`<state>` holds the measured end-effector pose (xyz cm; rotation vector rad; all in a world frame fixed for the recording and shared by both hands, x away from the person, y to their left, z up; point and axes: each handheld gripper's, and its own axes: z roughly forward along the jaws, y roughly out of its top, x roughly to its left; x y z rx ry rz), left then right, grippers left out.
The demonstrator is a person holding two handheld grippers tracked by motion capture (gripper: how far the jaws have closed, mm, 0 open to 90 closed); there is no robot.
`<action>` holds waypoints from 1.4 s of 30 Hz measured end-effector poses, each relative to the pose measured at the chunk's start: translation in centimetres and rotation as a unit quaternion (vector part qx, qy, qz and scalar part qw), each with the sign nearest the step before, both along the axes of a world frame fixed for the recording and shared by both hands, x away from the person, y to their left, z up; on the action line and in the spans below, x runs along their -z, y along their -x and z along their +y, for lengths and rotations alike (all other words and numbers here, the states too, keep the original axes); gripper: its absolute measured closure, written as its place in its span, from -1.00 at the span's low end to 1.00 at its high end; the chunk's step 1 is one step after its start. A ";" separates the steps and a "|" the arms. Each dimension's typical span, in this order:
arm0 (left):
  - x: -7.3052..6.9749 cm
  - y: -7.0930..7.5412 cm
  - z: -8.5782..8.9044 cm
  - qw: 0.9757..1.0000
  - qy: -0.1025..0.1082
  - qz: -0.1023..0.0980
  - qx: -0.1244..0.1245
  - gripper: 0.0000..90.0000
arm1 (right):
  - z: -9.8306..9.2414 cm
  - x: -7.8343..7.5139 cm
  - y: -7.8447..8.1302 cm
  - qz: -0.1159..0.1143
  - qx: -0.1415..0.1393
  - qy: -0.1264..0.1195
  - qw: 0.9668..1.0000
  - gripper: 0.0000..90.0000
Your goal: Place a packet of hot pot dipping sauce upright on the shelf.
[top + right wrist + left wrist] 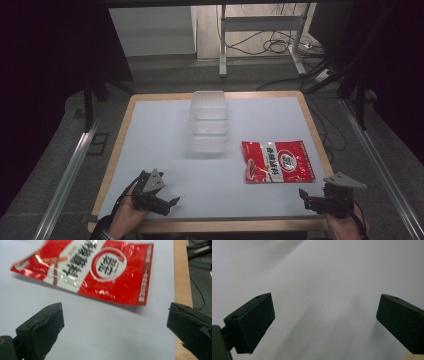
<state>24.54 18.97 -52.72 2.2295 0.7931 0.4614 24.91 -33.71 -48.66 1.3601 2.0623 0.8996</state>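
A red and white snack packet (278, 161) lies flat on the white table top (165, 130), right of centre; in the right gripper view the packet (95, 267) sits just beyond the jaws. My right gripper (314, 201) rests near the table's front right corner, open, with nothing between its jaws (113, 332). A stack of clear plastic containers (209, 122) stands at the middle back. Near the front left edge my left gripper (167, 204) is open over bare table (324, 322), holding nothing.
The table has a wooden rim (316, 131). A metal rail (65, 175) runs along the floor on the left and another on the right (385, 175). Cables (272, 47) and a metal frame leg (223, 40) lie beyond the far edge.
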 end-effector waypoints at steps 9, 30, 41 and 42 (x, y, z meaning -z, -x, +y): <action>-0.2 0.0 0.5 1.000 0.024 -0.010 0.004 -1.00 | -0.7 0.7 -0.4 0.003 -0.009 -0.020 1.000 -1.00; -0.1 0.0 0.4 1.000 0.017 -0.018 0.011 -1.00 | -0.8 1.0 -0.8 0.001 -0.011 -0.018 1.000 -1.00; 0.0 0.0 0.3 1.000 0.014 -0.019 0.013 -1.00 | -1.1 1.6 -1.7 0.010 -0.019 -0.030 0.999 -1.00; 0.0 0.0 0.3 1.000 0.014 -0.019 0.013 -1.00 | -1.1 1.7 -1.8 0.012 -0.019 -0.028 0.999 -1.00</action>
